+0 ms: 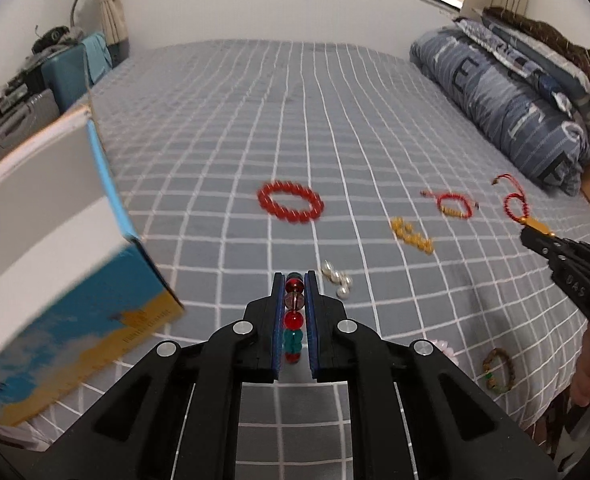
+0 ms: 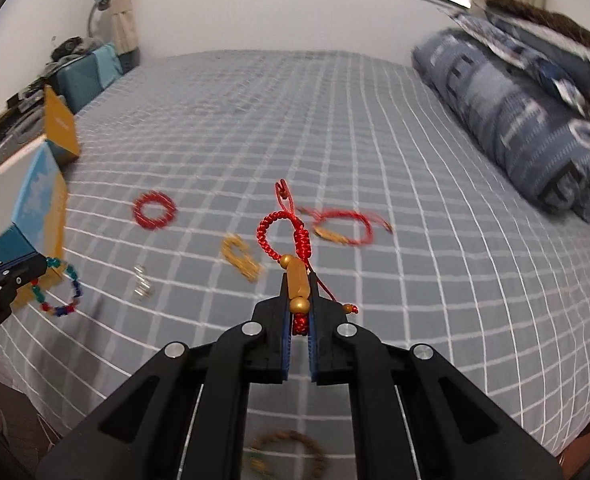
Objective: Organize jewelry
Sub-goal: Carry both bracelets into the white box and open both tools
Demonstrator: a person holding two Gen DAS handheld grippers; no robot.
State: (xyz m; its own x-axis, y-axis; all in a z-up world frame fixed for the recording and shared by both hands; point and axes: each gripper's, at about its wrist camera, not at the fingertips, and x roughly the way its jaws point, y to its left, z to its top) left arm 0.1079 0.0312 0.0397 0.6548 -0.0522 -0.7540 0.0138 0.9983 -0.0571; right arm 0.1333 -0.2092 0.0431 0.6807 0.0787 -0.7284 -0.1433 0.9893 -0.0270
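My left gripper (image 1: 294, 280) is shut on a multicoloured bead bracelet (image 1: 294, 320), held above the bed beside an open blue-and-yellow box (image 1: 67, 280); the bracelet also shows hanging in the right wrist view (image 2: 61, 290). My right gripper (image 2: 298, 280) is shut on a red braided cord bracelet with gold beads (image 2: 291, 240), also seen in the left wrist view (image 1: 517, 208). On the checked bedsheet lie a red bead bracelet (image 1: 290, 201), a yellow bead bracelet (image 1: 411, 235), a pearl piece (image 1: 337, 279), a red string bracelet (image 1: 453, 204) and a brown bead bracelet (image 1: 497, 370).
The box stands at the bed's left edge (image 2: 35, 208). A folded blue quilt and pillows (image 1: 507, 96) fill the right side. Suitcases and clutter (image 1: 27, 92) stand beyond the left edge. The bed's near edge runs below the brown bracelet (image 2: 287, 454).
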